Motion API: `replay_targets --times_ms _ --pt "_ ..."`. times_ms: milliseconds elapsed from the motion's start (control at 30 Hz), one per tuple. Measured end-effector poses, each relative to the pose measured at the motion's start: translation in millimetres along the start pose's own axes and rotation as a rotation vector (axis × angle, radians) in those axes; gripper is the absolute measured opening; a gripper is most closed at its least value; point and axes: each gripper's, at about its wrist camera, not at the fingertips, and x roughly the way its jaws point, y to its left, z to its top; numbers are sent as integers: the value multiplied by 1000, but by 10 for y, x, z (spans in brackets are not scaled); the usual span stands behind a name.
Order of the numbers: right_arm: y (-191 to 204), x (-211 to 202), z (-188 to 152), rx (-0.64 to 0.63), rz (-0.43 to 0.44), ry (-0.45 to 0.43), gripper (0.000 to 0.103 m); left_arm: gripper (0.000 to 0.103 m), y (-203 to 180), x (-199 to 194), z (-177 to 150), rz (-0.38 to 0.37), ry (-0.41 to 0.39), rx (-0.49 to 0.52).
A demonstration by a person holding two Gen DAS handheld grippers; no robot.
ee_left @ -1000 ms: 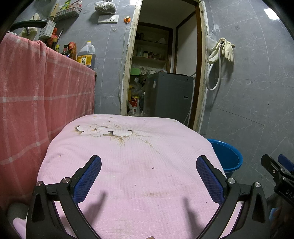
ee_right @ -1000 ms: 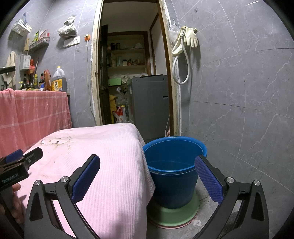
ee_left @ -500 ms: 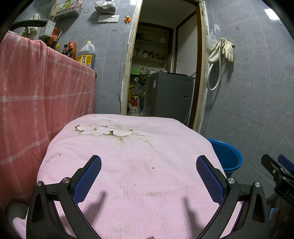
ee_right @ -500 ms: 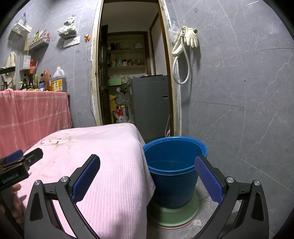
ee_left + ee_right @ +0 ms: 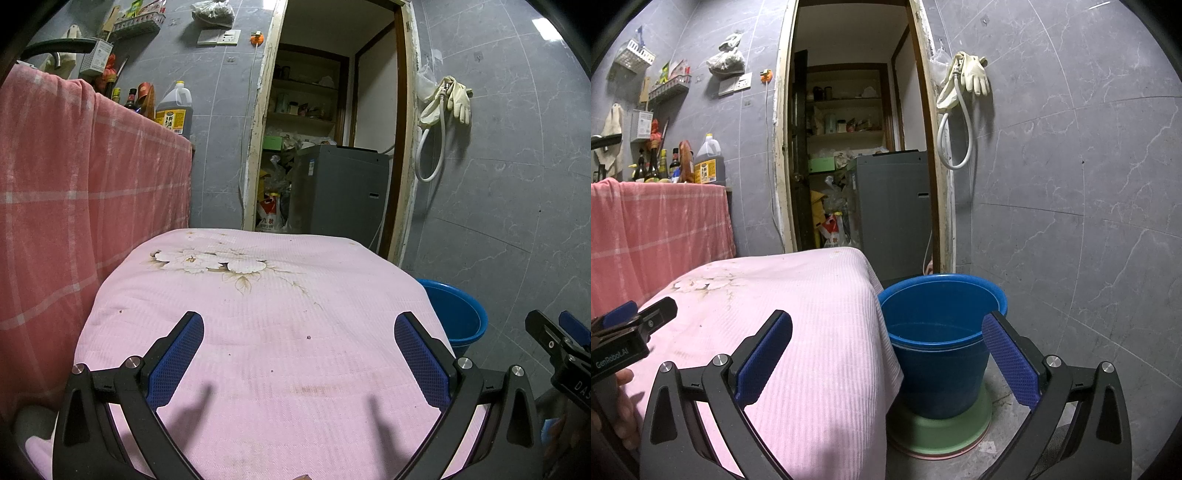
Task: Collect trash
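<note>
My left gripper is open and empty, held low over a table covered with a pink cloth that has a flower print at its far side. Only small crumbs and stains show on the cloth; I see no distinct piece of trash. My right gripper is open and empty, held at the table's right edge, facing a blue bucket on the floor. The bucket also shows in the left wrist view. Each gripper appears at the edge of the other's view.
The bucket stands on a green base beside the grey tiled wall. A red checked cloth hangs at the left, with bottles on the counter above. A doorway behind the table shows a grey appliance, shelves and bags.
</note>
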Motion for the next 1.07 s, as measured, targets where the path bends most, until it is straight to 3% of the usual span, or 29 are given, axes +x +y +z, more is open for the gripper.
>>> replay_targets --times_ms 1067 --pt "4 -4 5 0 0 1 103 101 -97 -42 -68 30 3 -6"
